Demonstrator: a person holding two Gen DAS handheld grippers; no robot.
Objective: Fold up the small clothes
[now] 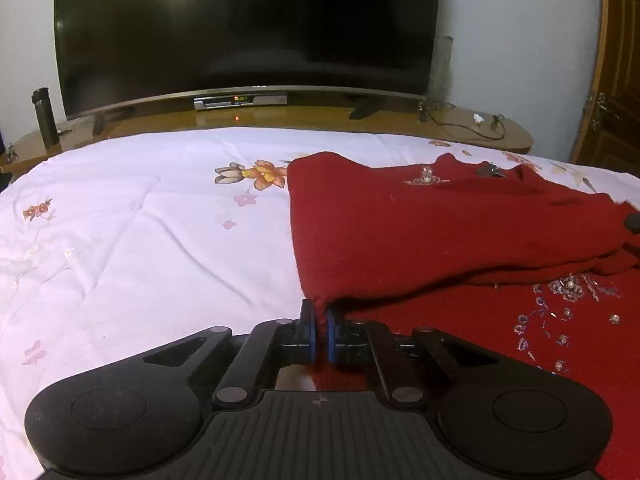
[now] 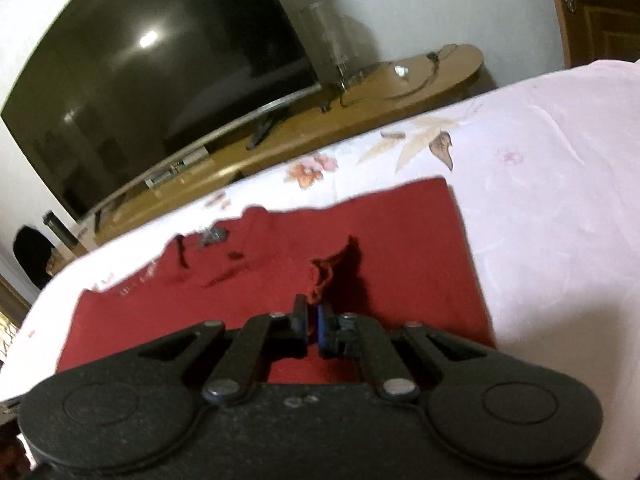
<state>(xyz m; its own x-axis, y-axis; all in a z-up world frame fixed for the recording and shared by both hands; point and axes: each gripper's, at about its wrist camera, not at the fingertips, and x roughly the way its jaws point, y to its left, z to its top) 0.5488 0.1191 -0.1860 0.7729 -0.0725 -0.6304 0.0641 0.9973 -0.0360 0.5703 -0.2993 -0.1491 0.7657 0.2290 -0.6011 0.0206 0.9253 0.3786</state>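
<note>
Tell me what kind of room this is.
Most likely a bedroom at home. A floral bedsheet covers a bed where a red garment lies; beyond it a large television stands on a wooden cabinet, beside a wooden door.

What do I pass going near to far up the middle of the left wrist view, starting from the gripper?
left gripper, shut on a corner of the red garment → floral bedsheet → wooden TV stand → set-top box → dark TV screen.
</note>
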